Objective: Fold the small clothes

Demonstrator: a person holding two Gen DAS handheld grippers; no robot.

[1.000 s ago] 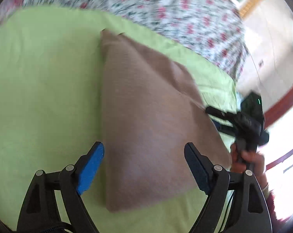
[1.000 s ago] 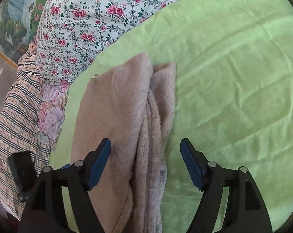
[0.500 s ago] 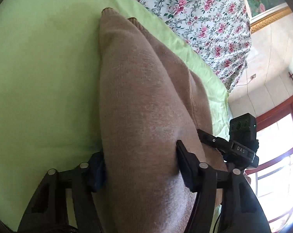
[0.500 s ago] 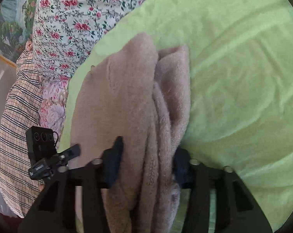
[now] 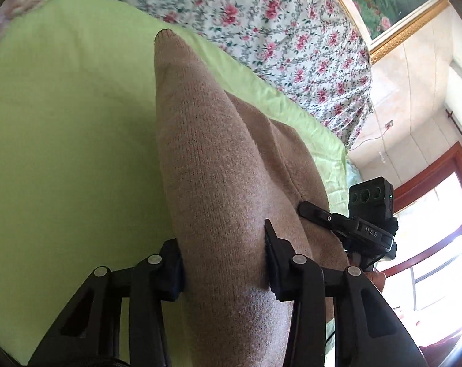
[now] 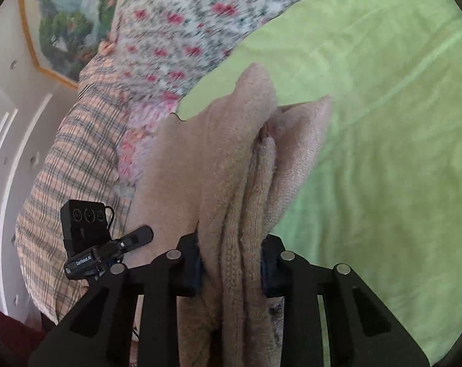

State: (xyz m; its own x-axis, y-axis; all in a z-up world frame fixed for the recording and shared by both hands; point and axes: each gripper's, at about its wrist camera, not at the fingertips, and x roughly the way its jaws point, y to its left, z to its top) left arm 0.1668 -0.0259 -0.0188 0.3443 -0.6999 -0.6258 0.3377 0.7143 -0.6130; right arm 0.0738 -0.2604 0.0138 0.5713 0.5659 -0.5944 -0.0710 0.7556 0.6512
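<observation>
Knit: tan sweater [image 5: 218, 183], one, folded into several layers, on the green sheet [image 5: 62, 153].
Left hand-held gripper [image 5: 223, 263]: clamped on the sweater's near edge.
Right hand-held gripper [image 6: 231, 263]: pinching the stacked layers beside it.
Progress: folds mostly made; likely one final fold or setting down left.
Beyond sweater: one floral quilt [image 5: 276, 24].

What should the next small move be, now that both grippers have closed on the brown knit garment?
Probably lift both ends together and carry them over to fold. The left gripper and right gripper each pinch bunched layers of the brown knit garment, whose far end rests on the green sheet.
</observation>
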